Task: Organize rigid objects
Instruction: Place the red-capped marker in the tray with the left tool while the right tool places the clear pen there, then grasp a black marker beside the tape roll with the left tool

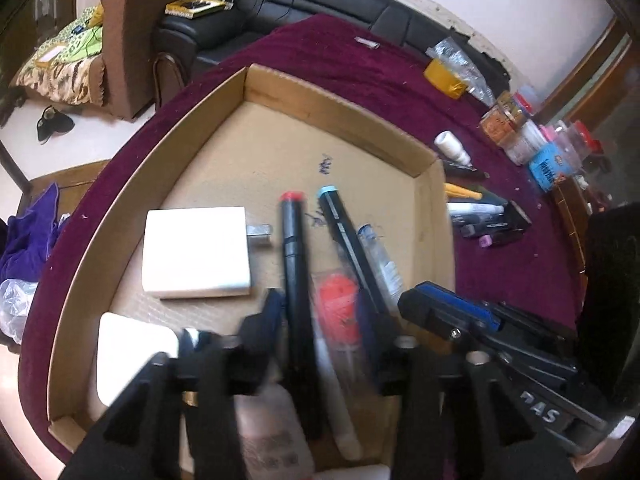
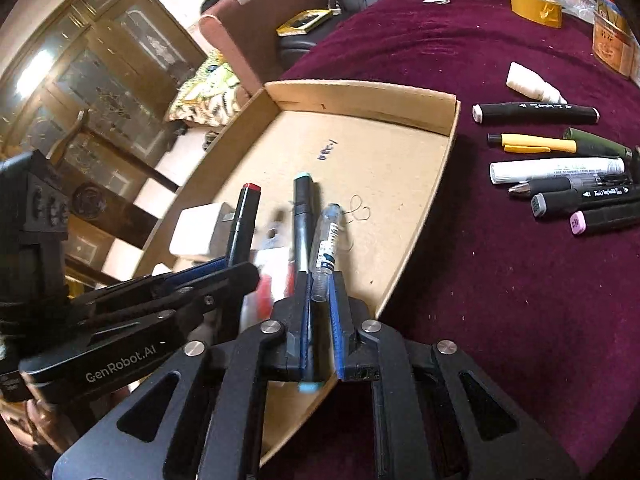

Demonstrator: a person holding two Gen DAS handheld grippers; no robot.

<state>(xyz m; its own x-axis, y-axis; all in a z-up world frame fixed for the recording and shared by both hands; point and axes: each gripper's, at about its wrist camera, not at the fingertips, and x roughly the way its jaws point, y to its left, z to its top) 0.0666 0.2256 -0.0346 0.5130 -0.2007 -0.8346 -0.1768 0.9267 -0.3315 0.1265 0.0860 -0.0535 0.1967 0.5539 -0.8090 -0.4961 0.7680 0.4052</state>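
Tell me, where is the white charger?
In the left wrist view, the white charger lies in the cardboard tray, left of the red-capped marker.

surface: table under a maroon velvety cloth (image 2: 500, 320)
tray: shallow cardboard tray (image 2: 400, 220) resting on the cloth
right of tray: row of markers and pens (image 2: 560, 168), a small white bottle (image 2: 528, 82) just beyond them
far edge: yellow tape roll (image 2: 536, 6), several jars (image 1: 508, 120)

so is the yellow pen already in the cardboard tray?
No, the yellow pen lies on the maroon cloth, outside the cardboard tray.
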